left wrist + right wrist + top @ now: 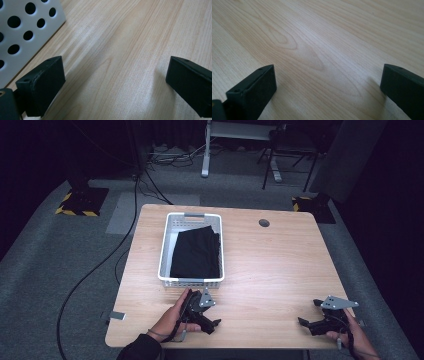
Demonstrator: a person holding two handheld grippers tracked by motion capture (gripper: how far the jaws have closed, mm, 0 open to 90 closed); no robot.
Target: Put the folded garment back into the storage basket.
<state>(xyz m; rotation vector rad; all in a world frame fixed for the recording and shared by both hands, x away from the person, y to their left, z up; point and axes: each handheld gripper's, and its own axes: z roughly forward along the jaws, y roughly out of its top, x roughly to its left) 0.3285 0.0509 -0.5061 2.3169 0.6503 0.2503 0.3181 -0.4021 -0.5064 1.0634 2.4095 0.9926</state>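
A folded black cloth [196, 253] lies in the white basket [166, 247], its long axis running away from the person. The left gripper [209, 316] rests on the worktop [280, 265] just before the basket, much nearer than the right gripper [311, 321]. Both jaws are spread, holding nothing.

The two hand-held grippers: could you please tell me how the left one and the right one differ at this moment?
The left hand-held gripper sits just in front of the white perforated basket, whose wall shows beside its jaws; the right hand-held gripper is off near the table's right front corner, with bare wood ahead. The left points right, the right points left. Both are held low over the wood, jaws wide open and empty.
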